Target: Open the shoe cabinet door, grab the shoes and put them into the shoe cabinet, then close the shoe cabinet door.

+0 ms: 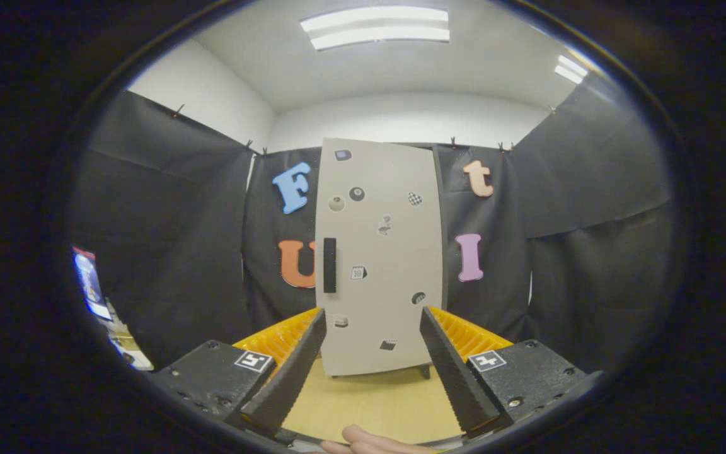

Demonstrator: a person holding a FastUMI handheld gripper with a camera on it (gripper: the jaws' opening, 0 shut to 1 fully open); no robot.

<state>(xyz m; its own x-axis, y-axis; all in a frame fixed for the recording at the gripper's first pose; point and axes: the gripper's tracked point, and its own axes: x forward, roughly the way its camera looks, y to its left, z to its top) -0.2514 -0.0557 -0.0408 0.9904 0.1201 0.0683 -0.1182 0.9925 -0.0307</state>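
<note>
**Facing the closed cabinet, handle to the left**

Starting at the left, the dark cloth wall of the booth is hanging in folds, with a small bright object low down beside it, too blurred to identify. Moving right, the tall pale grey shoe cabinet (379,252) is standing upright on the light wooden worktop (369,403), its flat door dotted with small stickers and appearing shut. The black vertical bar handle (329,265) is sitting near the door's left edge, about halfway up.

That handle is looking like the place to take hold: a stiff, narrow bar, probably smooth, so the fingers are likely needing to close squarely across it to avoid slipping. The door panel itself is looking thin and light, and with the handle on the left it is probably hinging on the right; a gentle pull is seeming enough, since the whole cabinet may shift if tugged hard.

The hand-held gripper (372,325) is pointing at the cabinet's lower half with its fingers spread wide and gripping nothing, the cabinet standing beyond them. A person's fingertips (363,439) are showing below the fingers.
</note>
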